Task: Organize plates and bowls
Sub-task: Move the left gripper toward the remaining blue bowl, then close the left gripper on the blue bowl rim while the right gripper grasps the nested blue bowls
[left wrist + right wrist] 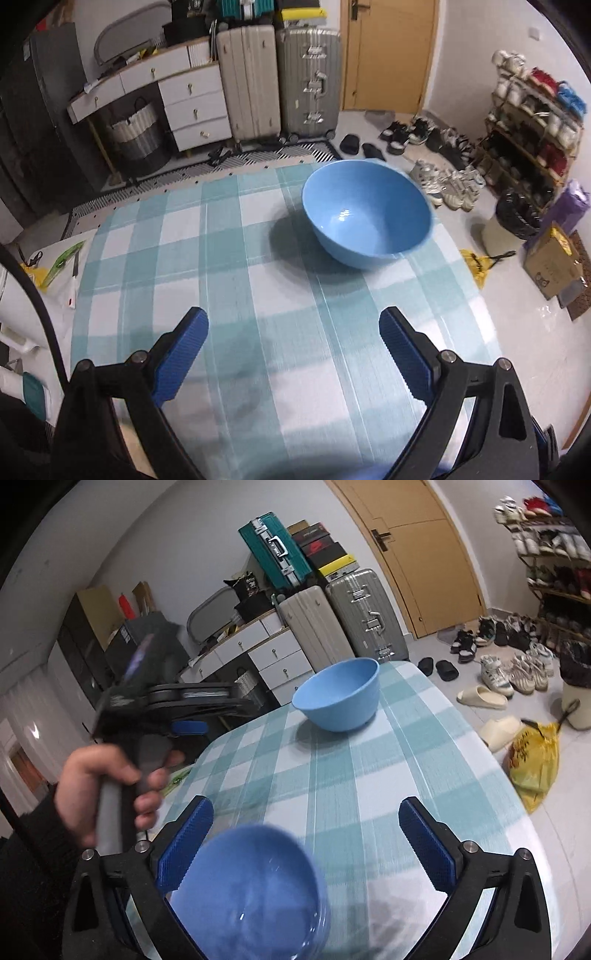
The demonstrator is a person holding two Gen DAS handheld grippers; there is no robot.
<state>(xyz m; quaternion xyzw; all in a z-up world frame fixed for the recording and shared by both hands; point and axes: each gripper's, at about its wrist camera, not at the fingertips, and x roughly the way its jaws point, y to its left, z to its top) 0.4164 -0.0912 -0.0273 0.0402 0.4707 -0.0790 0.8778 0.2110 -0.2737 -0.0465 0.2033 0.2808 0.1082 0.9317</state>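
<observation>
The sorting is looking barely begun: the pale bowl [367, 214] is sitting alone and empty at the table's [229, 280] far end, well apart from the darker bowl [255, 890], which is lying blurred between the right gripper's [306, 834] wide-spread jaws, apparently not clamped. The left gripper [293, 341] is hanging open over bare cloth, gripping nothing. No plates are showing. Nesting the bowls is still remaining, by my reading.

Both grippers, left gripper [293, 325] and right gripper [306, 814], hover with jaws spread wide.
</observation>
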